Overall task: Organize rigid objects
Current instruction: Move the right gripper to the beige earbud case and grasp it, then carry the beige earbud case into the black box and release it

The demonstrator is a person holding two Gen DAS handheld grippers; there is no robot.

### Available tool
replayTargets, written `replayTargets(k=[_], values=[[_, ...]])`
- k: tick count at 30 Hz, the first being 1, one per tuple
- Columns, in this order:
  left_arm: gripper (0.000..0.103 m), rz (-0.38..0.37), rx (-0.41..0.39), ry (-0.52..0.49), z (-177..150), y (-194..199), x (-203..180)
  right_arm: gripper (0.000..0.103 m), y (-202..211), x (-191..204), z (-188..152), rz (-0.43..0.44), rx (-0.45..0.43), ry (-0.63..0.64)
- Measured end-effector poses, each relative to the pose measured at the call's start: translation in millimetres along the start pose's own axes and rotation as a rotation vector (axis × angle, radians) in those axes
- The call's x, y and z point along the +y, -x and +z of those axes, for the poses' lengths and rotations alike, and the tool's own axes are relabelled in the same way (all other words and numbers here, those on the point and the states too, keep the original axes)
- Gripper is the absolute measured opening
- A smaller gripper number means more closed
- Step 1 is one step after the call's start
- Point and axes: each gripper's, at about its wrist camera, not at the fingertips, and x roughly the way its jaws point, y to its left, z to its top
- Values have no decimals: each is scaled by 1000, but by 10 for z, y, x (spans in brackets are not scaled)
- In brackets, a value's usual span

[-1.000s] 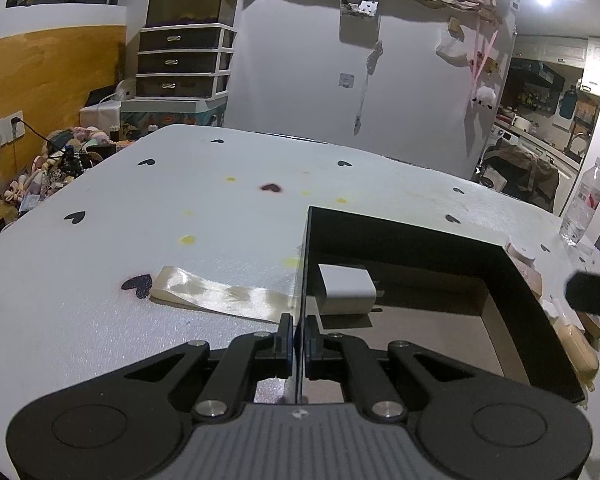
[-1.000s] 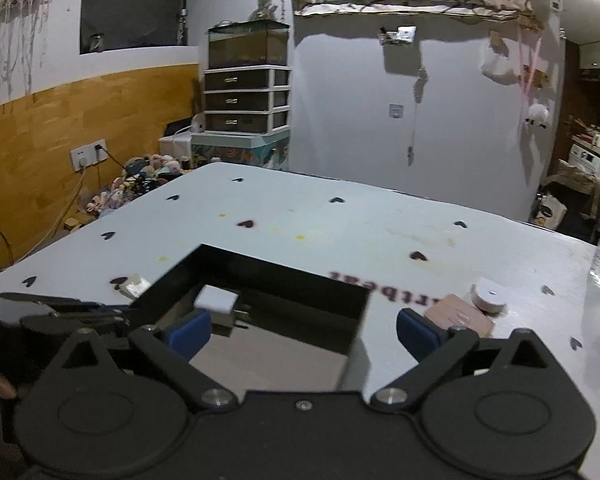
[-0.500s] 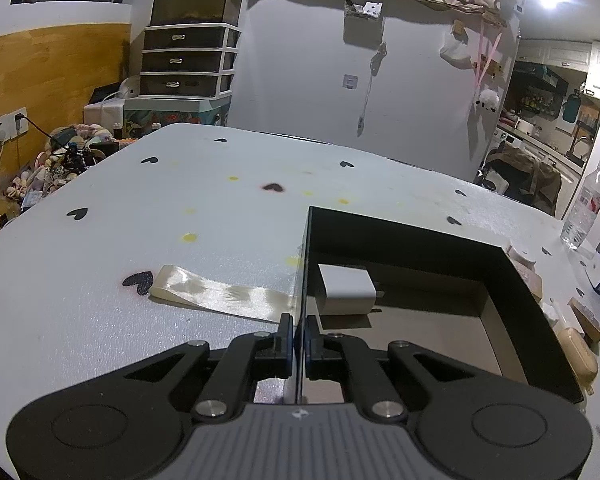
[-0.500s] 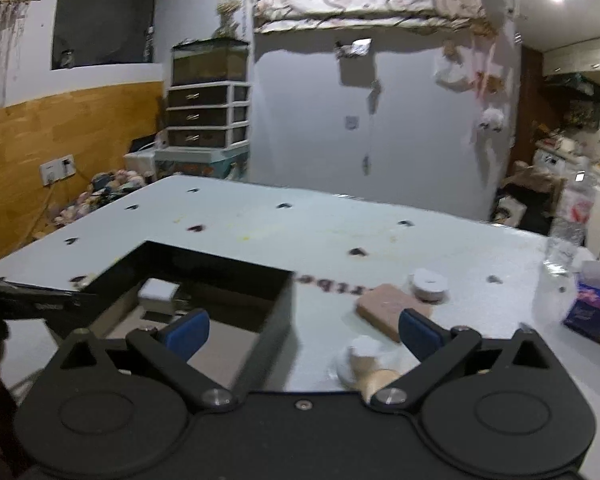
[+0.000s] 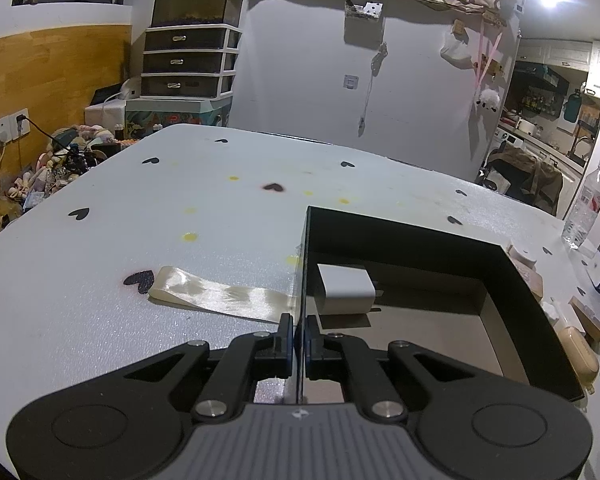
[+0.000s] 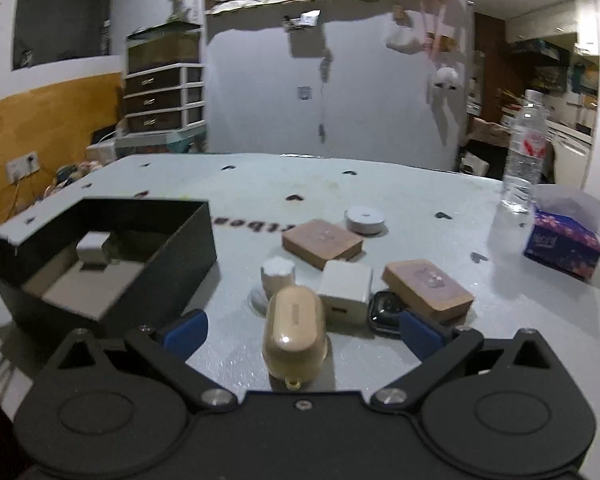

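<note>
A black open box (image 5: 420,236) stands on the white table, with a white charger (image 5: 346,286) inside. My left gripper (image 5: 298,344) is shut on the box's left wall. In the right wrist view the box (image 6: 180,248) is at the left. My right gripper (image 6: 302,332) is open, low over a cluster of small items. A beige earbud case (image 6: 294,336) lies between its blue pads (image 6: 184,330), untouched. Just beyond are a white cube charger (image 6: 346,292), a small white cap (image 6: 278,276), a dark watch (image 6: 384,310) and two brown blocks (image 6: 322,242) (image 6: 428,288).
A white round puck (image 6: 366,220) lies behind the blocks. A water bottle (image 6: 526,156) and a purple tissue pack (image 6: 562,242) stand at the right. A cream ribbon (image 5: 220,294) lies left of the box. Drawers and clutter are beyond the table's far left.
My right gripper has swung right and sunk, from over the box to the cluster of small items, still open. The left gripper and the box have not moved.
</note>
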Motion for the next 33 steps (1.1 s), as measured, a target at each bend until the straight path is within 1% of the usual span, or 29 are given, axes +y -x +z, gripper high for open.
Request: replayTargets(k=[4, 6, 7, 10, 12, 14, 16, 18, 20, 23, 30, 33], values=[[5, 1, -1, 1, -2, 6, 4, 103, -141, -26, -72, 0, 46, -17], [5, 1, -1, 2, -5, 9, 5, 103, -190, -28, -80, 3, 45, -28], [5, 1, -1, 2, -6, 8, 4, 101, -205, -19, -76, -6, 36, -29], [5, 2, -1, 2, -6, 12, 6, 85, -263, -5, -37, -5, 38, -36], [5, 1, -1, 3, -6, 12, 7, 79, -322, -27, 1, 14, 52, -56], [5, 1, -1, 2, -6, 12, 6, 66, -374, -46, 23, 36, 66, -75], [5, 2, -1, 2, -6, 12, 6, 60, -434, -53, 39, 38, 85, -88], [5, 2, -1, 3, -6, 12, 6, 57, -493, -47, 49, 27, 102, -88], [5, 2, -1, 3, -6, 12, 7, 50, -528, -46, 57, 22, 112, -92], [5, 3, -1, 3, -6, 13, 4, 44, -555, -49, 74, 26, 120, -96], [5, 4, -2, 3, -8, 17, 2, 44, -504, -33, 86, 16, 131, -90], [5, 4, -2, 4, -8, 17, 4, 44, -370, -16, 148, 42, 104, -84]])
